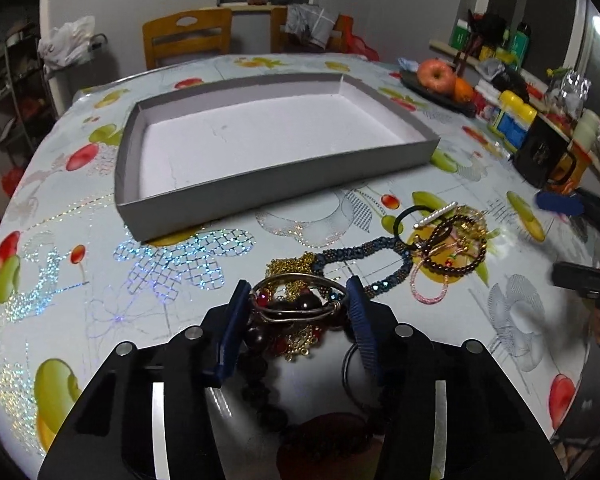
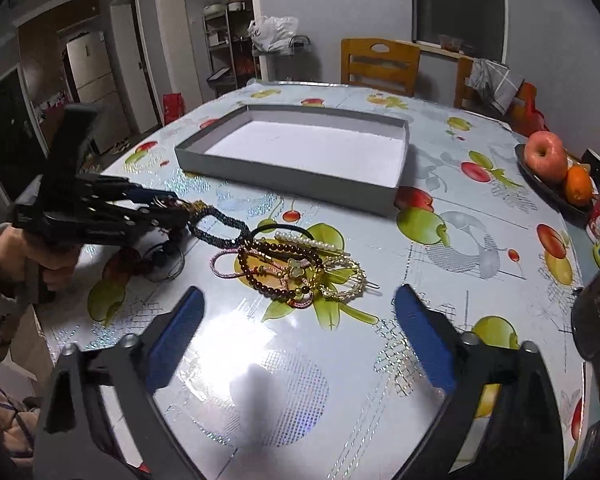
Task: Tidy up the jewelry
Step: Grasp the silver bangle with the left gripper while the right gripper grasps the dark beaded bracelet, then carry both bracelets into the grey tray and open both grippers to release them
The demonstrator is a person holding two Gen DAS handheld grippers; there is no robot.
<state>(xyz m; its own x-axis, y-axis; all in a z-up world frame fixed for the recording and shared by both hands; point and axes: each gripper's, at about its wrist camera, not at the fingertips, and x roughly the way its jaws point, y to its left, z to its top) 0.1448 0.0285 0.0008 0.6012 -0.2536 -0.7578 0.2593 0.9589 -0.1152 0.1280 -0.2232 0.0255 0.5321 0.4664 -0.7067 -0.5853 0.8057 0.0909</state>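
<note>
Bangle (image 1: 298,294) between left tongs (image 1: 298,300); no legible writing.

- Tray (image 1: 204,200) on the table (image 1: 80,300), behind the jewelry pile (image 2: 300,268).
- Fruit plate (image 2: 548,188) right of the tray.
- Chair (image 2: 378,64) behind the table.
- Bangle (image 1: 298,298) between left gripper (image 1: 298,300) fingers.

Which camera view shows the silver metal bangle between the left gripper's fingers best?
The left wrist view: the silver metal bangle fills the gap between the left gripper fingers. In the right wrist view that gripper is seen sideways, and the bangle is hardly visible.
</note>
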